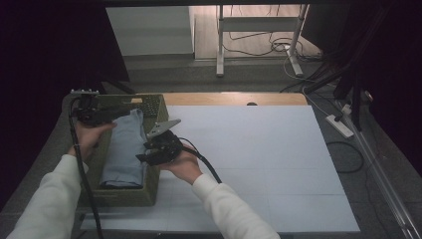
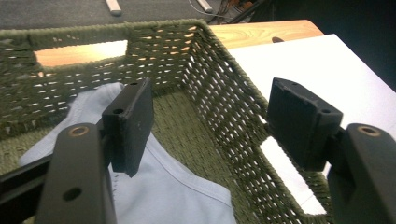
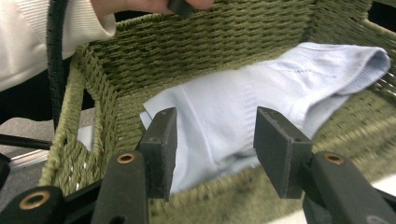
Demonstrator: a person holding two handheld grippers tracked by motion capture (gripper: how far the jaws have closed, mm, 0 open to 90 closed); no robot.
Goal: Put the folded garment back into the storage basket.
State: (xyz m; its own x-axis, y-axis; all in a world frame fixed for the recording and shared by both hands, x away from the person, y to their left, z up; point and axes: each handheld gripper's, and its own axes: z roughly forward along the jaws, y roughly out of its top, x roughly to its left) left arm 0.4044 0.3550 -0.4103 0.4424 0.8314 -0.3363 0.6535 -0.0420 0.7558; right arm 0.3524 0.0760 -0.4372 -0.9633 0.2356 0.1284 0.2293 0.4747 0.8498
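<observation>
Cloth, pale blue and folded [image 1: 123, 149], lies flat in my woven basket [image 1: 149, 191] at the counter's near left corner, so nothing needs holding. My right gripper [image 1: 147, 149] hangs spread and empty over the basket's right wall; farther back, my left gripper [image 1: 112, 115] gapes empty above the far end.

A folded pale blue garment [image 1: 123, 149] lies flat inside an olive woven basket [image 1: 152, 107]. It rests just below and ahead of the left jaws, and beyond the right jaws, across the basket's near wall, touching neither.
</observation>
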